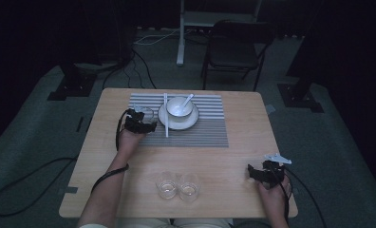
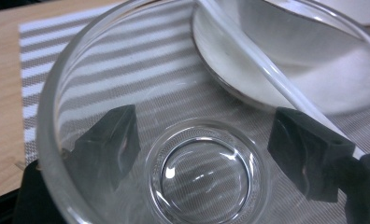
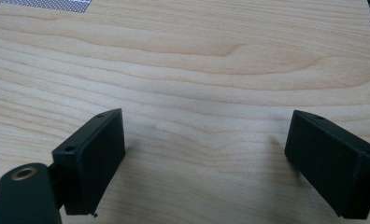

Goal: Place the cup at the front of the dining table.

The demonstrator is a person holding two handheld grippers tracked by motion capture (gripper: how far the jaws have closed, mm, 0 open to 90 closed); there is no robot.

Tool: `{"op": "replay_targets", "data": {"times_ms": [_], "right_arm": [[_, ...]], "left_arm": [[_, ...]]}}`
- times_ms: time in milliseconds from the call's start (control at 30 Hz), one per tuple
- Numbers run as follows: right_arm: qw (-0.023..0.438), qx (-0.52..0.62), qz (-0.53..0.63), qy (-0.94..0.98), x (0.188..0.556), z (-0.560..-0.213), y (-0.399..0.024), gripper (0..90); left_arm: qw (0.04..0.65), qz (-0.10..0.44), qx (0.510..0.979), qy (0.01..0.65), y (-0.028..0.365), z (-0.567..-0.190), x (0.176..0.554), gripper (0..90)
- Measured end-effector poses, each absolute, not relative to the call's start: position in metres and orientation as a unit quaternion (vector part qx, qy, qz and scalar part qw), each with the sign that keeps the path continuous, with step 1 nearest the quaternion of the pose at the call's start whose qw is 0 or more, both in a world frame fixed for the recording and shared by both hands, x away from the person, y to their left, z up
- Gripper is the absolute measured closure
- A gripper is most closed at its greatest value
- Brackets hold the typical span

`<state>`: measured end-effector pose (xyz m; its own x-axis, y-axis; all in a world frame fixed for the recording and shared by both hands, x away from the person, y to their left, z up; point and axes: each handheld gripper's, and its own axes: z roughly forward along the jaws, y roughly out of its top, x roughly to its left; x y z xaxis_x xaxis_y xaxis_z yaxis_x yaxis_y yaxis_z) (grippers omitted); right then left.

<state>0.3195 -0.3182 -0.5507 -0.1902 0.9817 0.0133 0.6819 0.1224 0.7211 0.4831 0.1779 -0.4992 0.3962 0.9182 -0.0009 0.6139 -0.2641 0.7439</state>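
Note:
My left gripper (image 1: 139,119) is at the left edge of the striped placemat (image 1: 200,133), shut on a clear glass cup (image 1: 146,114). In the left gripper view the glass cup (image 2: 202,172) sits between the black jaws of my left gripper (image 2: 209,149), just over the placemat (image 2: 127,60). Beside it are a white plate (image 2: 286,56) and a white stick (image 2: 267,70). On the plate (image 1: 163,118) stands a white bowl (image 1: 179,107) with a spoon (image 1: 188,99). My right gripper (image 1: 253,173) rests at the table's front right; its jaws (image 3: 220,154) stand open over bare wood.
Two more clear glasses (image 1: 167,186) (image 1: 189,187) stand side by side near the front edge of the wooden table (image 1: 233,156). A white stick (image 1: 165,114) lies left of the plate. A chair (image 1: 233,47) stands beyond the far side of the table.

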Motion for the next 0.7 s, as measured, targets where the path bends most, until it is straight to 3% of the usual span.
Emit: {"op": "replay_targets", "data": {"times_ms": [700], "right_arm": [[0.246, 0.588, 0.306, 0.707, 0.319, -0.551, -0.318, 12.1]], "left_arm": [[0.308, 0.230, 0.751, 0.536, 0.169, -0.523, 0.515, 21.3]]}}
